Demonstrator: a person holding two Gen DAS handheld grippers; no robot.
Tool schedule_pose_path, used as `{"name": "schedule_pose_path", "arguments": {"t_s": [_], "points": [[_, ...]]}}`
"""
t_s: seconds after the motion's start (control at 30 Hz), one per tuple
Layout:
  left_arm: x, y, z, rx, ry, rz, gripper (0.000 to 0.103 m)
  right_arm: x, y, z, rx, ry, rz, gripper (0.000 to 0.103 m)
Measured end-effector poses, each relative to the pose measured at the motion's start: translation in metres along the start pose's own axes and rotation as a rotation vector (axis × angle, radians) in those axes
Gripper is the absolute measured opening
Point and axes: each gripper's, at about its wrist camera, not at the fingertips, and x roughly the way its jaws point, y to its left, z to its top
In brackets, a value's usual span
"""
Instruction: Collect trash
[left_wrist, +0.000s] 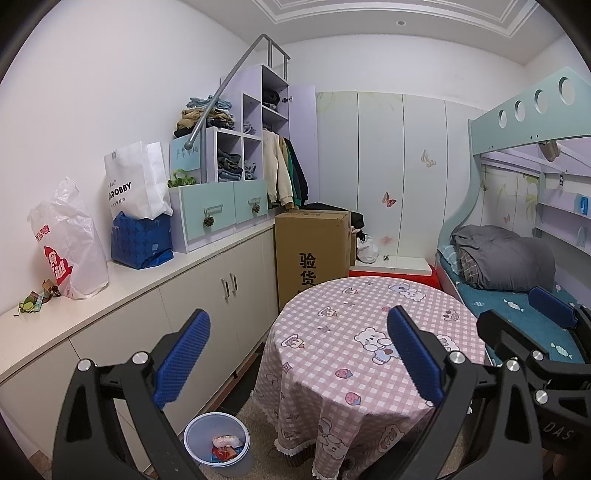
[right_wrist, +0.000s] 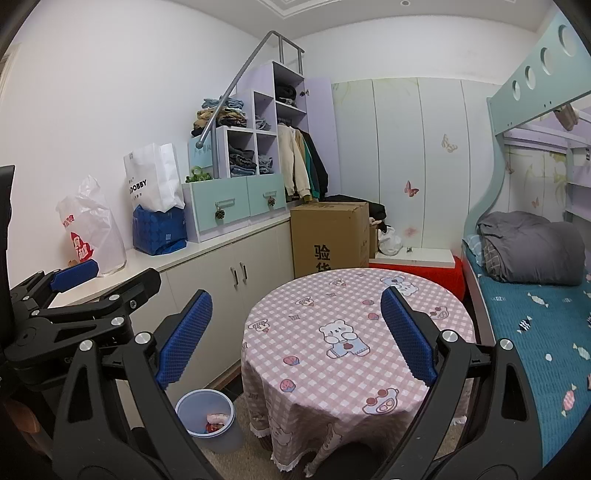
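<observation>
A pale blue waste bin (left_wrist: 216, 441) stands on the floor left of the round table (left_wrist: 365, 332), with wrappers inside; the right wrist view shows the bin (right_wrist: 205, 419) too. Small scraps of trash (left_wrist: 37, 297) lie on the white counter at far left, beside a white plastic bag (left_wrist: 72, 240). My left gripper (left_wrist: 299, 354) hangs open and empty above the table's near edge. My right gripper (right_wrist: 295, 336) is also open and empty over the table. Each gripper shows at the edge of the other's view.
A white counter (left_wrist: 129, 280) with cupboards runs along the left wall, carrying a paper bag (left_wrist: 135, 181), a blue bag (left_wrist: 142, 238) and drawer units. A cardboard box (left_wrist: 312, 251) stands behind the table. A bunk bed (left_wrist: 517, 295) fills the right side.
</observation>
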Motion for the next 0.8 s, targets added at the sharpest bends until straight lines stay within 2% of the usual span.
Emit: {"name": "schedule_pose_path", "arguments": {"t_s": [0.8], "points": [[0.003,0.012,-0.005,0.007,0.008,-0.008,0.095,0.003,-0.009,-0.004,-0.002,0.015,0.006,0.091]]}}
